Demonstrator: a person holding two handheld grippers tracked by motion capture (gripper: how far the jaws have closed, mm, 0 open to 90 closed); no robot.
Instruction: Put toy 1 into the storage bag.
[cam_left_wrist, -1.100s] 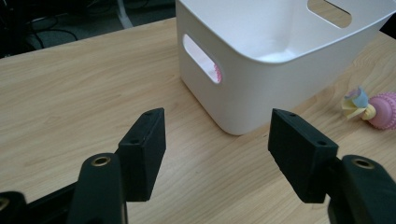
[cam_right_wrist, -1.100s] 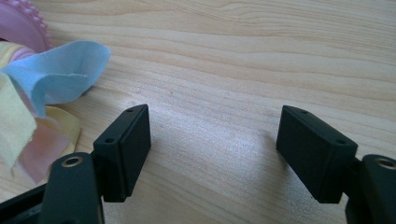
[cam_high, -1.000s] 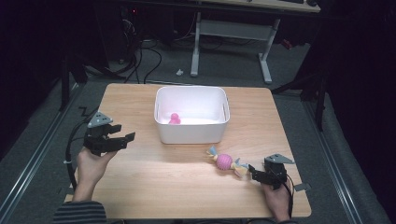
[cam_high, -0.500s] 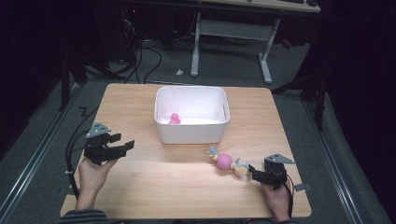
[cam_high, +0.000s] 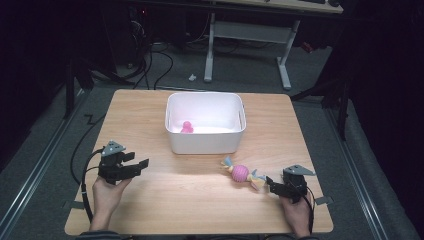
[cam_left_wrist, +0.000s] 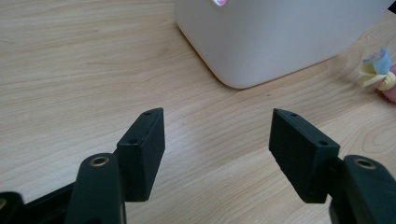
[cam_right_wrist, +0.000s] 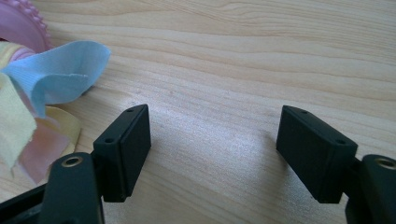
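Plainly, we work on a smooth wood-grain table (cam_high: 200, 200), and its slickness is our first worry: nudged sideways, the toy could skid off instead of being gripped. Next comes the bin (cam_high: 205, 140), white glossy plastic with rounded corners, a small pink figure (cam_high: 186, 127) inside; a careless lift could knock its rim. Our left gripper (cam_high: 142, 164) hangs with its jaws apart and empty, well away from the toy. Our right gripper (cam_right_wrist: 212, 128) is also spread with nothing between, just beside the toy (cam_high: 241, 173), a knobbly pink ball with soft cloth tails. Pinching only a floppy tail (cam_right_wrist: 60, 70) may let it slip free.
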